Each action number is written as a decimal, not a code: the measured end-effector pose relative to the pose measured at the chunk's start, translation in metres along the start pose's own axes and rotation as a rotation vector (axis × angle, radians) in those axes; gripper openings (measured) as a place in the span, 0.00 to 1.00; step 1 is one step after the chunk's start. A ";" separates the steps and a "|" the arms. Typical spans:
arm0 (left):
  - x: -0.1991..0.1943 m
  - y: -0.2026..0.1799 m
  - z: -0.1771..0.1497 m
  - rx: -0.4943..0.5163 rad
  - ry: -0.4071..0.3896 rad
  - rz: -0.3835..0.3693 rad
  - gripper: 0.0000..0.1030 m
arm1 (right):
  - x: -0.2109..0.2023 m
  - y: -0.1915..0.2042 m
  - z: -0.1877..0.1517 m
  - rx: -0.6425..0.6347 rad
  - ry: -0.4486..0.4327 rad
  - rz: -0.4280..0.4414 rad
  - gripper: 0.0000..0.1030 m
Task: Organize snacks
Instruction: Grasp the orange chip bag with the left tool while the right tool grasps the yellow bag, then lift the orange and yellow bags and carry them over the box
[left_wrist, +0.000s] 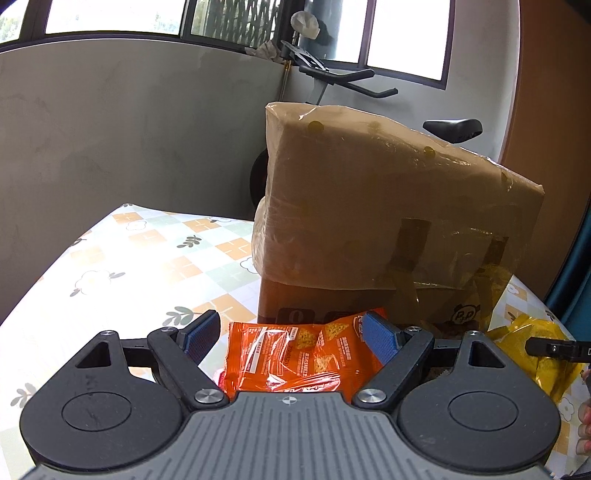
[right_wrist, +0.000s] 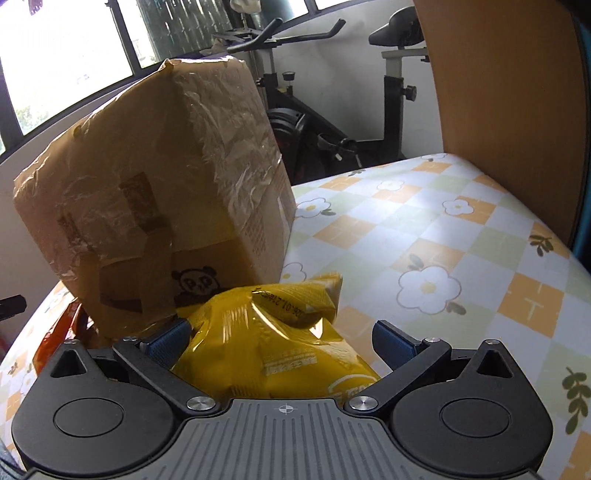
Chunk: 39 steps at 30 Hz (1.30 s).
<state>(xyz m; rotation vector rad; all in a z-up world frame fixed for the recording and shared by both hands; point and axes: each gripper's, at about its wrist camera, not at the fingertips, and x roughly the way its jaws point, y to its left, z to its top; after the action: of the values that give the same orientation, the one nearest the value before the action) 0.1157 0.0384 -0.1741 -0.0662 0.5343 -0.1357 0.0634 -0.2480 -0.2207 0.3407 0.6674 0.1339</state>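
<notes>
An orange snack bag (left_wrist: 291, 354) lies on the flowered tablecloth (left_wrist: 129, 266), in front of a taped cardboard box (left_wrist: 388, 206). My left gripper (left_wrist: 290, 332) is open around it: the right pad (left_wrist: 380, 341) overlaps the bag's edge and the left pad stands apart from it. A yellow snack bag (right_wrist: 273, 332) lies by the box's right corner (right_wrist: 155, 192). My right gripper (right_wrist: 280, 332) straddles it, open, with the right pad (right_wrist: 391, 339) apart from the bag. The left wrist view shows the yellow bag (left_wrist: 528, 354) at the far right, and the orange bag (right_wrist: 59, 332) shows at the right wrist view's left edge.
The box stands tall right behind both bags. Bare tablecloth (right_wrist: 443, 258) stretches to the right of the box and to its left. An exercise bike (right_wrist: 332, 122) stands beyond the table. A wooden panel (right_wrist: 498, 92) rises at the table's far right.
</notes>
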 end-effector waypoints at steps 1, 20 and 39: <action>0.000 -0.001 -0.001 0.001 0.002 -0.002 0.83 | -0.001 0.003 -0.003 -0.013 0.006 0.007 1.00; 0.008 -0.010 -0.027 0.002 0.077 -0.052 0.84 | -0.014 0.014 -0.005 -0.054 -0.156 0.005 0.70; 0.025 -0.006 -0.035 -0.097 0.098 0.082 0.88 | -0.005 -0.028 -0.032 0.130 -0.193 0.083 0.70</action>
<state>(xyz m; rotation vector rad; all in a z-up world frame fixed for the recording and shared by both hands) 0.1183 0.0284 -0.2156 -0.1323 0.6404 -0.0335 0.0398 -0.2668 -0.2510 0.4999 0.4717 0.1351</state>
